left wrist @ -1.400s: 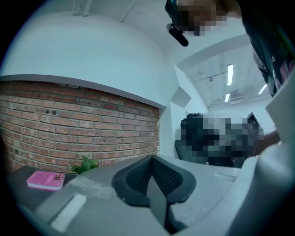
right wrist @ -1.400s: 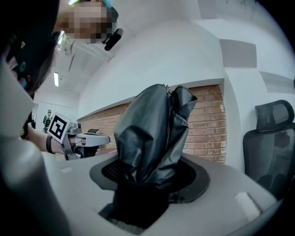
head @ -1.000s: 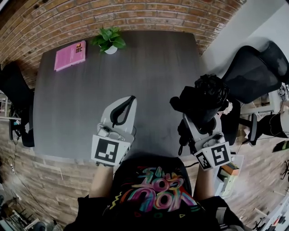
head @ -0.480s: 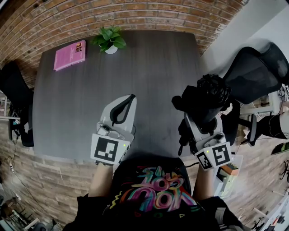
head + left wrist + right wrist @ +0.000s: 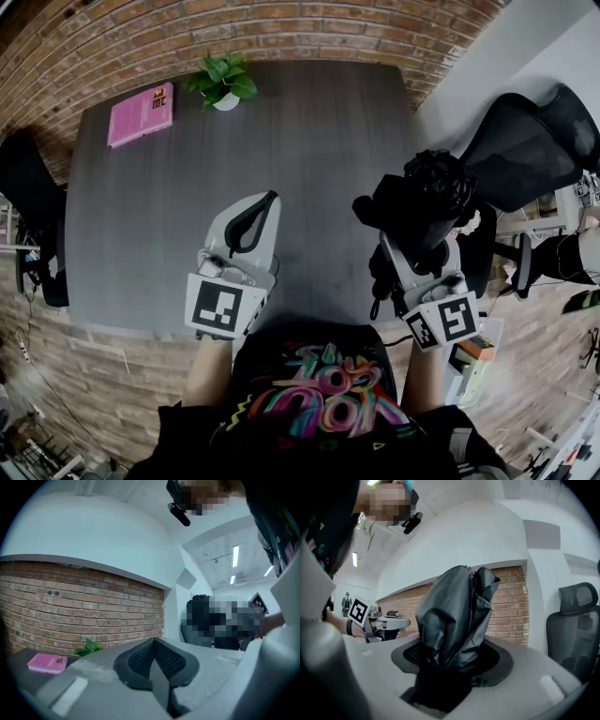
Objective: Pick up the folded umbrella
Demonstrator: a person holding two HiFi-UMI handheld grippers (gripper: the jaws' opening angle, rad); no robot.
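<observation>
You hold one tool in each hand over a dark grey tabletop (image 5: 319,141), seen from above. Your right tool (image 5: 410,242) is clamped on the folded umbrella (image 5: 427,202), a bunched black bundle that sticks out forward from the jaws, roughly level. It hangs near the tabletop's right edge and looks lifted clear of the surface. In the right gripper view the crumpled black fabric of the folded umbrella (image 5: 457,616) fills the gap of the right tool (image 5: 445,667), with its dark lower end sunk deep between the pads. That deep hold is probably why the bundle sits steady and does not droop.

Your left tool (image 5: 270,197) is closed on nothing. Its own view shows the two ribbed pads of the left tool (image 5: 154,641) meeting at the tips. It hovers beside the right one, apparently just kept out of the way (the pickup seems to need one hand only).

At the far end lie a pink book (image 5: 141,114) and a potted plant (image 5: 223,82). An office chair (image 5: 525,150) stands to the right.

Compared with a second ago, almost nothing differs: both tools keep their places and the grip is unchanged. Only the far objects sit slightly higher in the frame, which suggests a small head movement.
</observation>
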